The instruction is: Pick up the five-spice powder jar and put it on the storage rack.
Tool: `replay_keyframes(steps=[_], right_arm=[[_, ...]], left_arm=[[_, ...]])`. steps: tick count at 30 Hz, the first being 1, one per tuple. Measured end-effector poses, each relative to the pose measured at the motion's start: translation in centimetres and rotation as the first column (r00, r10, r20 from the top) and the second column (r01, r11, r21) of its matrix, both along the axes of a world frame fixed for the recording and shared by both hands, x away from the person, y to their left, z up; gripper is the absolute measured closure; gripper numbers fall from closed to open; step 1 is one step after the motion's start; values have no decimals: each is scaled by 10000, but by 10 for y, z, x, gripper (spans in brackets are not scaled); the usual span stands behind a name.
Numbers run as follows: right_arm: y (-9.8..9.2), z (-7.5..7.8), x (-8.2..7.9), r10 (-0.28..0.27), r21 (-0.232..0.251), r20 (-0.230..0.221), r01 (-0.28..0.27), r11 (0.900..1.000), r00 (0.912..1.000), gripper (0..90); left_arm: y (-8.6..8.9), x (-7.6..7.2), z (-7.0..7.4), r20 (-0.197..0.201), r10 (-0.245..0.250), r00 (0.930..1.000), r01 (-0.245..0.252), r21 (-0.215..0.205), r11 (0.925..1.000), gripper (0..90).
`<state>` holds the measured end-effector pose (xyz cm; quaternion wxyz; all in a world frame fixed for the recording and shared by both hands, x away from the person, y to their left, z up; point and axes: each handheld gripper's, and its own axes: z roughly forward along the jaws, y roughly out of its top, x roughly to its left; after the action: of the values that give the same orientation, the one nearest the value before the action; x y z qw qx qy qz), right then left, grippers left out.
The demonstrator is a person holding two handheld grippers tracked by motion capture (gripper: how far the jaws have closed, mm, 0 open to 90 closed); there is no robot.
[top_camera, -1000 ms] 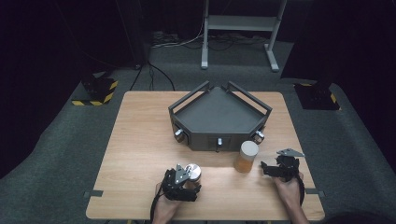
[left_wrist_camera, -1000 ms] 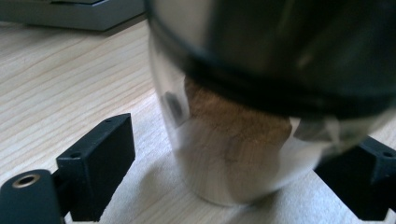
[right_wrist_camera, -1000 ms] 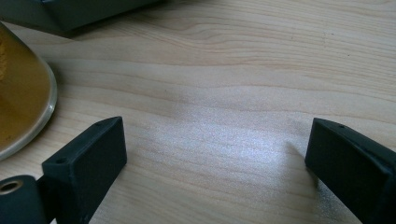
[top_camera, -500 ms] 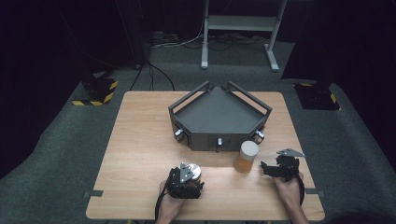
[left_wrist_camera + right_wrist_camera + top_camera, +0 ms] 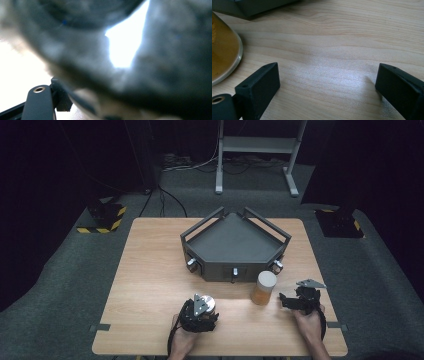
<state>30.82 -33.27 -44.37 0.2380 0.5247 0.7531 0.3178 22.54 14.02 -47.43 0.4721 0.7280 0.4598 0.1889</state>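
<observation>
A small round grey thing with a pale top [image 5: 210,303] sits near the table's front edge. My left gripper [image 5: 202,310] is on it, and its jaws have just been closing around it. In the left gripper view the round thing [image 5: 87,62] is a dark blur pressed up against one black finger [image 5: 40,102]. An amber jar with a beige lid [image 5: 263,288] stands in front of the dark tray [image 5: 235,237]. My right gripper [image 5: 286,301] rests just right of the jar. Its jaws [image 5: 327,75] stand open over bare wood, with the jar's base [image 5: 224,52] to their left.
The dark five-sided tray with raised handles takes up the table's middle and far part. The wooden table [image 5: 150,270] has free room on its left half. Beyond the table stand a metal frame [image 5: 257,150] and floor cables.
The left gripper has closed in on the round thing and shifted slightly toward it. The right hand and the jar have not moved.
</observation>
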Motion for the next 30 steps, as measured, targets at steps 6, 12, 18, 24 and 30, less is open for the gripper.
replay_keyframes(steps=[6, 12, 18, 24, 30], right_arm=[[0, 0, 0, 0, -1, 1, 0, 10000, 10000, 56], [0, 0, 0, 0, 2, -1, 0, 10000, 10000, 56], [0, 0, 0, 0, 1, -2, 0, 10000, 10000, 56], [0, 0, 0, 2, 3, 0, -2, 10000, 10000, 56], [0, 0, 0, 9, -6, 7, -9, 10000, 10000, 56]], left_arm=[[0, 2, 2, -34, -108, 9999, 108, -2, 9999, 303], [1, 3, 3, -36, -133, 9999, 134, 22, 9999, 308], [1, 2, 2, -13, -78, 10000, 78, -53, 10000, 310], [13, 13, 22, -299, -1273, 9914, 1306, 1775, 9754, 311], [13, 15, 33, -336, -1566, 9871, 1602, 2040, 9658, 311]])
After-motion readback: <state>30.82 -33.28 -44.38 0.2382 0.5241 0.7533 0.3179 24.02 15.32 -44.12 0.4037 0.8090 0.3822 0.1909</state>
